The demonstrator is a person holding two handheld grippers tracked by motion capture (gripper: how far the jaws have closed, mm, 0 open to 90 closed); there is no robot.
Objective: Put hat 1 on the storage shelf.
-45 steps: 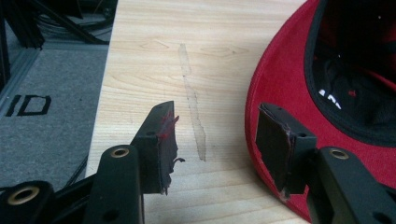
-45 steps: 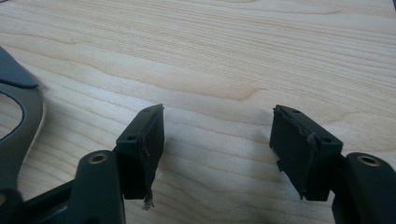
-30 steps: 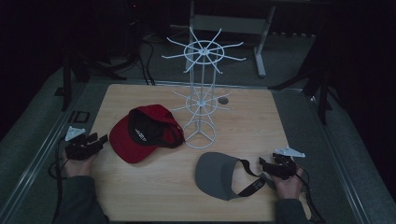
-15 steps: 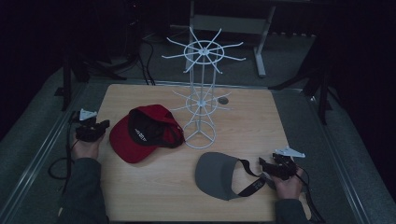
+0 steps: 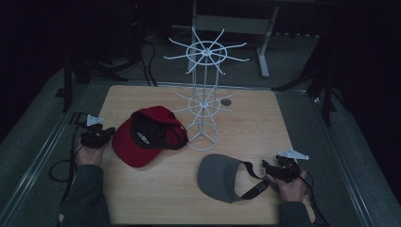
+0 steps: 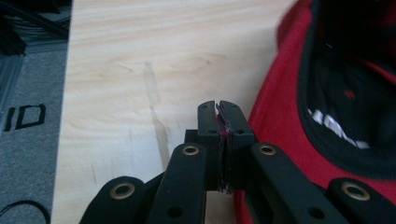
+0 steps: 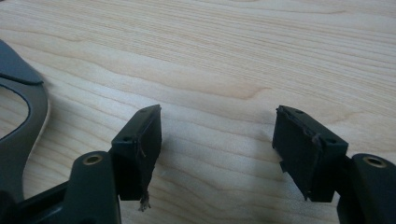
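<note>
While both caps lie flat on the wooden surface (image 5: 156, 198), we see the job of dressing the white wire rack (image 5: 204, 94) as barely begun: its spokes are bare. The red cap (image 5: 146, 139) rests upside down just left of the rack's base, its dark lining facing up. The grey cap (image 5: 220, 177) sits nearer the person, in front of the base, with its strap (image 5: 253, 184) trailing toward the right hand. The left hand-held gripper (image 5: 100, 135) sits just beside the red cap's edge with its jaws pressed together. From its own camera we make out only a thin reddish fray along the pads and no fabric caught between them. The right hand-held gripper (image 5: 274, 168) rests low at the end of the grey strap, jaws standing wide apart over bare wood and holding nothing. By our reading, everything is left to do: neither cap is gripped or lifted, and neither hangs on a spoke.
</note>
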